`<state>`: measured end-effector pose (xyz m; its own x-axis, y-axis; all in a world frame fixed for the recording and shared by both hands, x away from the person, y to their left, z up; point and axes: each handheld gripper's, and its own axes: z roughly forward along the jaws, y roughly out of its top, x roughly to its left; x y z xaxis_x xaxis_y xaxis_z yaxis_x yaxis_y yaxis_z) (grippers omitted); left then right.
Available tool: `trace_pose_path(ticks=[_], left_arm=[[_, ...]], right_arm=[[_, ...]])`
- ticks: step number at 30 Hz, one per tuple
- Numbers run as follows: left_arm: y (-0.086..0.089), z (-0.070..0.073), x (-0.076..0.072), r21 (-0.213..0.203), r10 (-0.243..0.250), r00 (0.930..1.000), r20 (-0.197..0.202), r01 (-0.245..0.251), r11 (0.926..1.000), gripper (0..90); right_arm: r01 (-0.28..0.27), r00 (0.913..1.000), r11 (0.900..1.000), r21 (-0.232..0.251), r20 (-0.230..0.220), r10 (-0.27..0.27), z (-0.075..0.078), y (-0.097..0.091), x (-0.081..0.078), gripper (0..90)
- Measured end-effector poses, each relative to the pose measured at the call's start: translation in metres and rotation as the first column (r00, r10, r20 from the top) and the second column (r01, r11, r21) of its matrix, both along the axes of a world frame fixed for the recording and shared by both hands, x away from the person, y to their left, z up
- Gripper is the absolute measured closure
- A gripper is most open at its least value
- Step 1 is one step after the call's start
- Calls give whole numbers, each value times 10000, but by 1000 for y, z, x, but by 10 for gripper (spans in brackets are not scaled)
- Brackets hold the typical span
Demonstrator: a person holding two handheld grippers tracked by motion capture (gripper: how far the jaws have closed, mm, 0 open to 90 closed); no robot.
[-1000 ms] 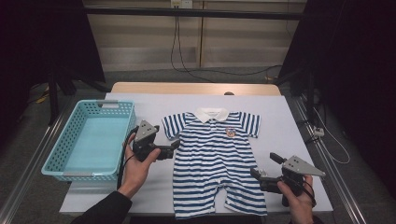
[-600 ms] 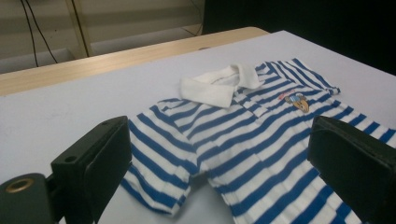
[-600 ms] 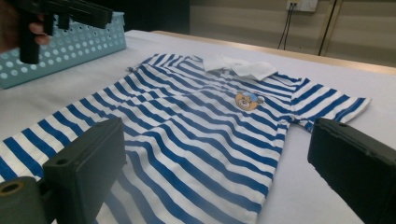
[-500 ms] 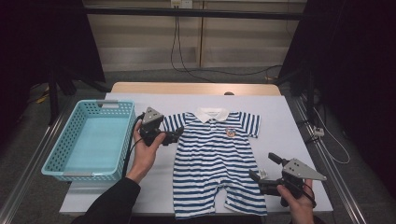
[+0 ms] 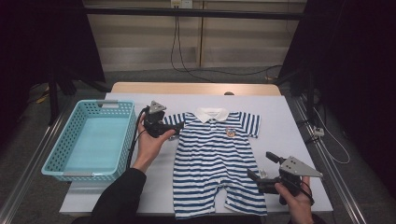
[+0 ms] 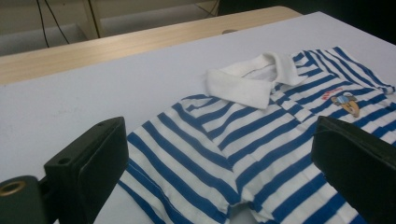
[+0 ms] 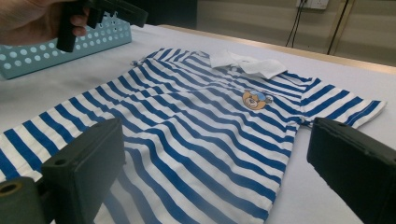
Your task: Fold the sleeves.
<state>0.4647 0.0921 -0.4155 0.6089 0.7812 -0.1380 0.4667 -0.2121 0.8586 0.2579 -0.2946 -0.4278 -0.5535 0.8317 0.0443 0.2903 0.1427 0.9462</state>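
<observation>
**Striped baby romper laid flat, both grippers open around it**

Going left to right across the tabletop [image 5: 299,121]: there's a teal plastic basket [image 5: 56,163] sitting at the left edge of the white sheet, nothing visible in it. Just beside its right wall is the left gripper [image 5: 170,128], held up in the person's left hand [image 5: 148,144]. Its jaws are spread wide with nothing between them, and they sit right at the romper's near sleeve [image 6: 187,154]. From the left gripper view you look straight along the jaws at that sleeve and the white collar [image 6: 252,77].

In the middle lies the blue-and-white striped romper [image 5: 212,158], face up, collar toward the far side, legs toward the person. There's a little bear badge [image 7: 254,99] on the chest.

Over on the right, the right gripper [image 5: 261,170] is low near the front edge, just beside the romper's leg hem. Its jaws are wide apart too, holding nothing. The right gripper view looks across the stripes, with the basket and the other hand farther off.
</observation>
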Motion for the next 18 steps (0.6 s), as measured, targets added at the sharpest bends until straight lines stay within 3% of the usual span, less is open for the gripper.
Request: trace_pose_path(ticks=[2, 5, 8, 10, 14, 18], left_arm=[[0, -4, 7, -12, 142, 9998, -160, -142, 9999, 49], [3, -6, 13, -566, 82, 9976, -683, -121, 9983, 74], [2, -5, 16, -47, 129, 9982, -585, -132, 9999, 109], [5, -7, 22, -57, 418, 9963, -753, -424, 9991, 128], [12, -13, 32, 341, 947, 9895, -1088, -915, 9952, 163], [16, -17, 38, 794, 979, 9850, -1417, -873, 9930, 256]], right_arm=[[20, 10000, 10000, -36, -15, -21, 0, 0, 0, 38], [22, 10000, 10000, -26, -6, -22, 0, 0, 0, 38], [33, 10000, 9999, -165, -86, -35, -1, 1, 2, 38], [15, 10000, 9999, -152, -67, -16, -1, 1, 1, 37], [-97, 9999, 9999, -120, -54, 96, 0, 1, -1, 37], [-178, 9998, 9997, -159, -91, 176, -1, 3, 0, 38]])
